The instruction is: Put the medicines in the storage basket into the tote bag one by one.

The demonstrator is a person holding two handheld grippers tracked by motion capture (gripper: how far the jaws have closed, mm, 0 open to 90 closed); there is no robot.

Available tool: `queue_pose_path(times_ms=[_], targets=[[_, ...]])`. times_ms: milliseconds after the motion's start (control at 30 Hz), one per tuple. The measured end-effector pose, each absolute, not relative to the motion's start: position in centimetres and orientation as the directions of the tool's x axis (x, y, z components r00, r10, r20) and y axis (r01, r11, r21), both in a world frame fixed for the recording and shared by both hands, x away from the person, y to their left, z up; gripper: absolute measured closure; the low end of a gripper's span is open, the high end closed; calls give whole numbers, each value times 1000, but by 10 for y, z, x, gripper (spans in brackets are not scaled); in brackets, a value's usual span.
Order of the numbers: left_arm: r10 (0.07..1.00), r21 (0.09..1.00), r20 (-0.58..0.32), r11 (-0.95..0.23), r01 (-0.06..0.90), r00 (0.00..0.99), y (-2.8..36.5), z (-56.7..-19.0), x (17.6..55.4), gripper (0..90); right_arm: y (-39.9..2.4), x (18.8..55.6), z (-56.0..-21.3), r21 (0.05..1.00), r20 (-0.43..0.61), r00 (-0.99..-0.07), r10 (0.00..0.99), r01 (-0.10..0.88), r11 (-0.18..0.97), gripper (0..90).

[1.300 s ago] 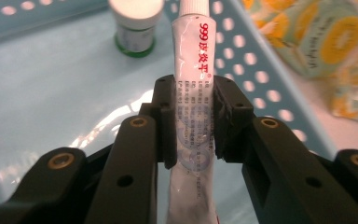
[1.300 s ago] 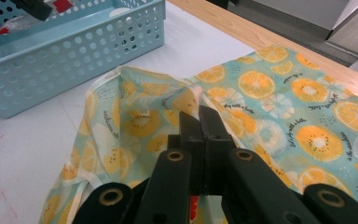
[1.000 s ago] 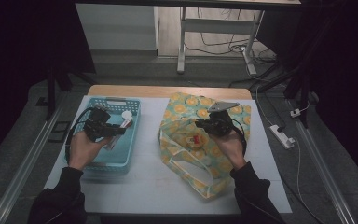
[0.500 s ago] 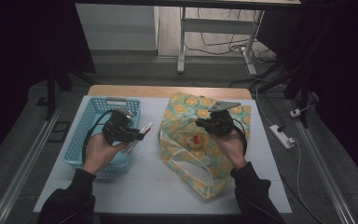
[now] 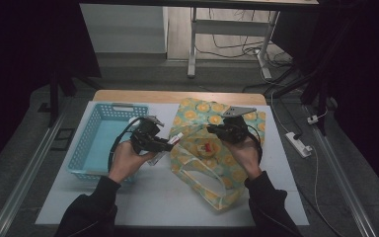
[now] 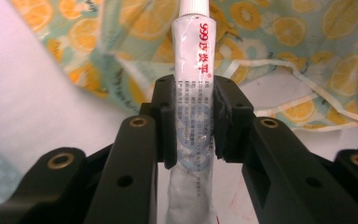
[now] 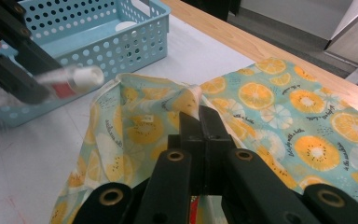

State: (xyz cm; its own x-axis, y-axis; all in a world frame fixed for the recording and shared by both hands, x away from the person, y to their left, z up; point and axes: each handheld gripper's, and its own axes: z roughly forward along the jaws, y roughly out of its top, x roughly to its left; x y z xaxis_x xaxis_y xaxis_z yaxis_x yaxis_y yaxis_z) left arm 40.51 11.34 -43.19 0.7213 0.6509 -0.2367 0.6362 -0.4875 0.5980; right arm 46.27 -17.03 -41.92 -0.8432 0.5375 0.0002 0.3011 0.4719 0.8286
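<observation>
A pale blue perforated basket sat on the left of the white-topped desk. Beyond the desk's far wooden edge stood a metal frame, and a white power strip lay on the floor to the right.

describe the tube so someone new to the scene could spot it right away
On the white table, look between the blue basket and the orange-print bag. The left tongs grip a slim white tube there, alone in bearing red 999 lettering and a white cap.
</observation>
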Motion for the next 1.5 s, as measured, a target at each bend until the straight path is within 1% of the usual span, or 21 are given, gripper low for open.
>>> queue_pose_path(times_ms=[400,733,867,1133,1500], targets=[[614,590,-253,-514,623,747,76,-440,420,719,-170,463,-418,832,-2,-844,536,296,469,900],[600,584,-236,-542,605,765,47,-447,436,719,-170,463,-417,834,-1,-843,538,296,466,900],[607,580,-225,-546,605,762,37,-448,443,719,-170,463,-417,835,0,-843,539,296,463,900],[624,585,-210,-536,608,752,26,-451,457,719,-169,462,-417,834,-1,-841,541,298,464,900],[621,600,-210,-528,601,755,12,-447,468,719,-169,463,-417,834,-1,-836,549,303,462,900]])
